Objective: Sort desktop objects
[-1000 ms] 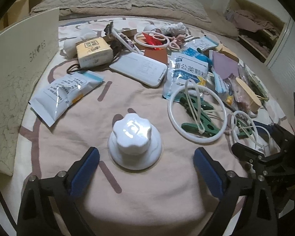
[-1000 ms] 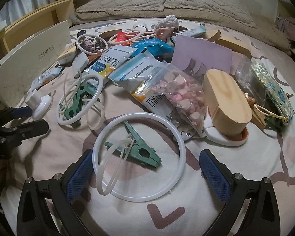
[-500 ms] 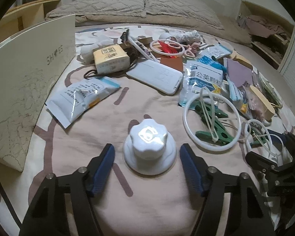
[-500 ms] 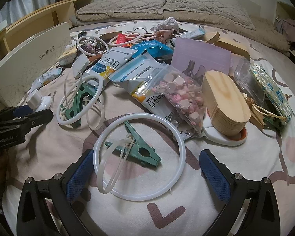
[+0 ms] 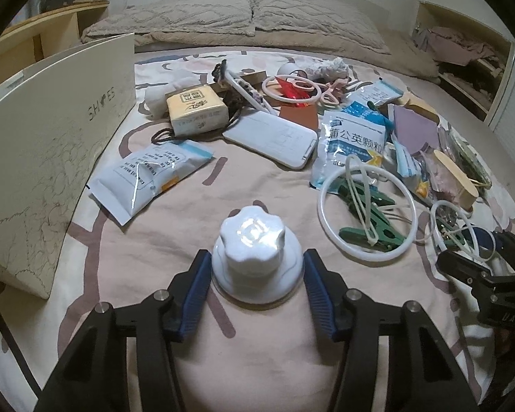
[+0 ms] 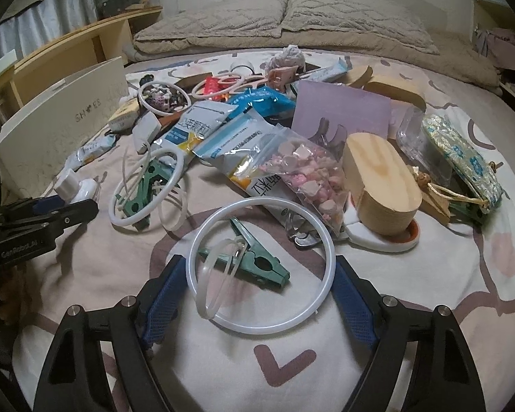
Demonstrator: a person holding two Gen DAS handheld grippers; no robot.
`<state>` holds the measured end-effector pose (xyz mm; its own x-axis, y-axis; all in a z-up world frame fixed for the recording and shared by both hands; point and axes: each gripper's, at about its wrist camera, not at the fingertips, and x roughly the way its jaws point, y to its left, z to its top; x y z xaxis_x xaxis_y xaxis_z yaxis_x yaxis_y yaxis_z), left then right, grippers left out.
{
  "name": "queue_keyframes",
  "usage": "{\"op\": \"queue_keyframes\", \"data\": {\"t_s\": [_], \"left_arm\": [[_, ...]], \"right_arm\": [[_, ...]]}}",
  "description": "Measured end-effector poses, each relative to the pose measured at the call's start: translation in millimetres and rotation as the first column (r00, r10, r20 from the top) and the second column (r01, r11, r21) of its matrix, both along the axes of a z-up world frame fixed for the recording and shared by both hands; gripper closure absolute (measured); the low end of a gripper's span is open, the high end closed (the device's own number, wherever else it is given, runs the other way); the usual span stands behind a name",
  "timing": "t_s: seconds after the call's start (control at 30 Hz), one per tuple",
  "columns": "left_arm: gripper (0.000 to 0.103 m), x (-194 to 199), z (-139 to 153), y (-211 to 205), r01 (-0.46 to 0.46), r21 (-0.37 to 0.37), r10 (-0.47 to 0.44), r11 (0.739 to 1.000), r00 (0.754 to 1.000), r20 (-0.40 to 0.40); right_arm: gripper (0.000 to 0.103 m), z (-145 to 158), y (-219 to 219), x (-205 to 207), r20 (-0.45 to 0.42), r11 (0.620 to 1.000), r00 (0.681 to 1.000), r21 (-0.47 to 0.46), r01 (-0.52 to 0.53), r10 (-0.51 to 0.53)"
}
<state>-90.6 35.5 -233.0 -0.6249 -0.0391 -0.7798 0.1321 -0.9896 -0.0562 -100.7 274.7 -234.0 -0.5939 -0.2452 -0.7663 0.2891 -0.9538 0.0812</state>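
A white knob on a round white base (image 5: 254,240) stands on the pink bedspread. My left gripper (image 5: 256,257) is around it. Its jaws are closing, and both blue pads (image 5: 197,288) touch the base's rim. From the right wrist view the same knob (image 6: 75,185) sits between those black fingers. A white plastic ring (image 6: 261,202) lies flat around a green clothes clip (image 6: 257,264) tied to it by a white loop. My right gripper (image 6: 259,261) straddles this ring with its jaws closing. The pads stand right at the ring's outer edge, and no grip shows.
A white shoe box (image 5: 44,158) stands at the left. Sachets (image 5: 147,175), a tissue pack (image 5: 197,110), a white case (image 5: 271,140), another ring with green clips (image 5: 367,213), a bag of pink pieces (image 6: 309,175), a wooden oval box (image 6: 381,185) and a brocade pouch (image 6: 463,161) crowd the bed.
The left jaws have closed in from wide apart onto the knob's base. The right jaws have narrowed to the ring's edges. Neither hand has shifted much.
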Motion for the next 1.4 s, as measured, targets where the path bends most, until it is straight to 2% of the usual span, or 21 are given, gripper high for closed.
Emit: {"op": "queue_keyframes", "data": {"t_s": [0.2,0.33,0.4,0.5,0.67,0.8,0.83,1.03,1.4], "left_arm": [[0.049,1.8,6.0,-2.3,-0.006,0.015,0.006,1.000,1.000,-0.007],[0.049,1.5,9.0,-1.5,-0.003,0.014,0.003,1.000,1.000,-0.009],[0.049,1.2,8.0,-0.6,0.002,0.011,-0.002,1.000,1.000,-0.003],[0.049,1.2,4.1,0.2,0.003,0.003,-0.003,1.000,1.000,0.009],[0.049,1.2,1.5,1.3,0.003,-0.005,-0.003,1.000,1.000,0.013],[0.049,1.3,1.5,1.6,0.002,-0.005,-0.002,1.000,1.000,0.012],[0.049,1.3,1.4,1.4,0.002,-0.005,-0.002,1.000,1.000,0.012],[0.049,1.5,4.6,1.7,0.002,-0.002,-0.002,1.000,1.000,0.006],[0.049,4.2,23.6,1.6,0.009,0.003,-0.009,1.000,0.999,-0.034]], "right_arm": [[0.019,6.9,1.6,2.1,-0.028,1.000,1.000,-0.004,-0.009,0.009],[0.019,-0.6,-4.0,-1.5,0.029,0.999,0.999,0.025,-0.034,0.034],[0.019,-2.9,-7.4,0.7,0.021,0.998,0.999,0.050,-0.047,0.046],[0.011,-2.7,-4.3,-2.3,0.033,0.999,0.999,0.036,-0.033,0.032],[0.011,-4.8,-4.5,-13.6,0.059,0.999,0.998,0.024,-0.024,0.023],[0.012,-4.6,-10.6,-12.0,0.051,0.997,0.997,0.047,-0.055,0.053],[0.018,-4.3,-11.2,-11.2,0.048,0.997,0.997,0.051,-0.063,0.061],[0.019,-0.1,-10.1,-6.8,0.035,0.996,0.996,0.044,-0.080,0.079],[0.019,28.7,-2.7,-6.8,-0.023,0.998,0.998,-0.007,-0.060,0.060]]}}
